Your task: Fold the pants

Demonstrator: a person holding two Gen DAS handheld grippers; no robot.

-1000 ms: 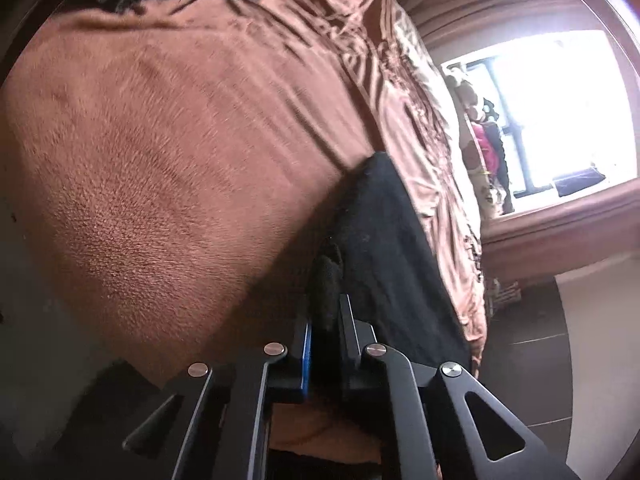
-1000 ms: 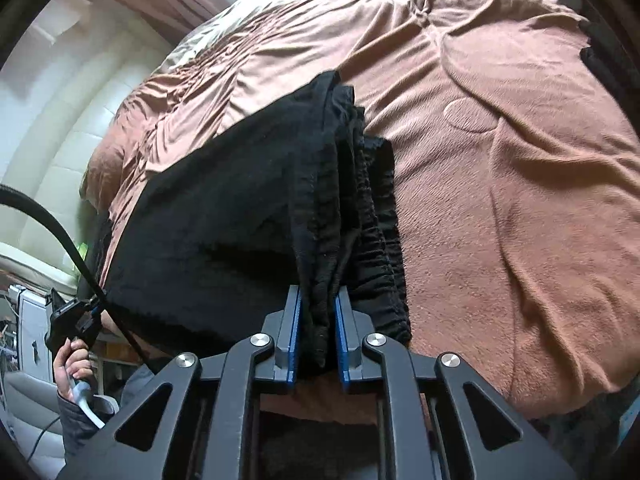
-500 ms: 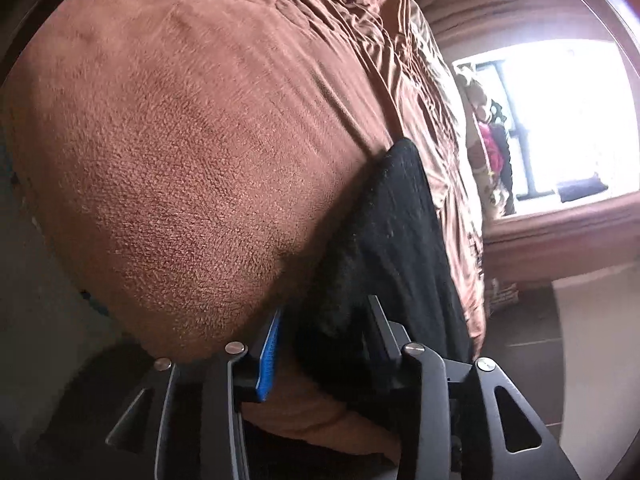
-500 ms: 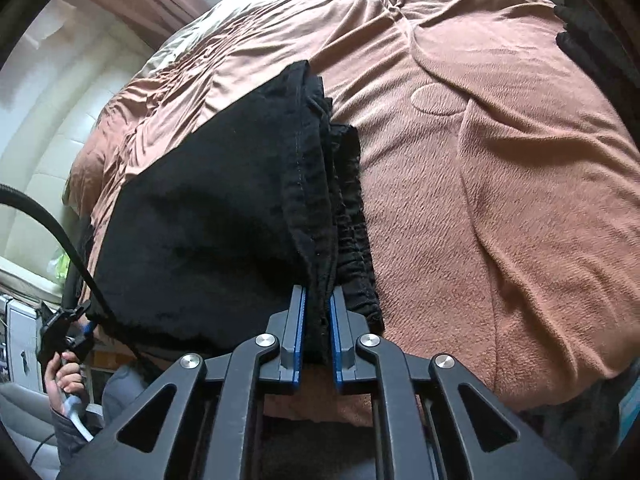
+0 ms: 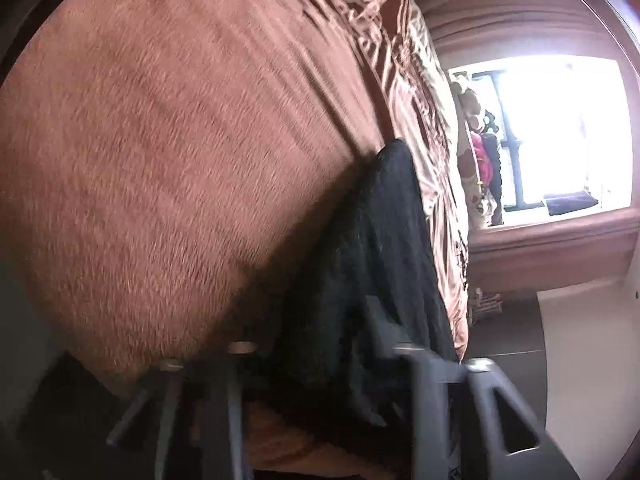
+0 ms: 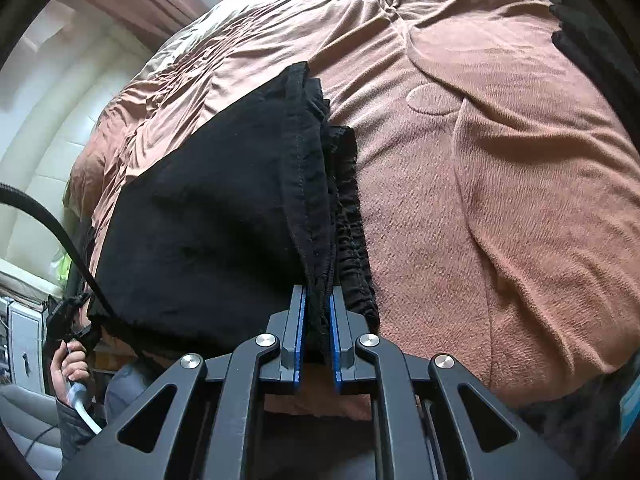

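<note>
Right wrist view: my right tool (image 6: 318, 312) pinches the soft, limp black pants (image 6: 224, 216) at their hemmed edge; the left tool (image 5: 320, 344) has just been closing, blurred, with cloth between its jaws.

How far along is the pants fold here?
Done: the pants lie doubled on the blanket, edges stacked. In hand: the right gripper pinches that stacked edge; the left gripper's jaws have just been closing around cloth, blurred. Left: another fold, perhaps.

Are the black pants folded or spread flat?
Folded: the black pants lie in stacked layers on the brown blanket, hem over gathered waistband.
</note>
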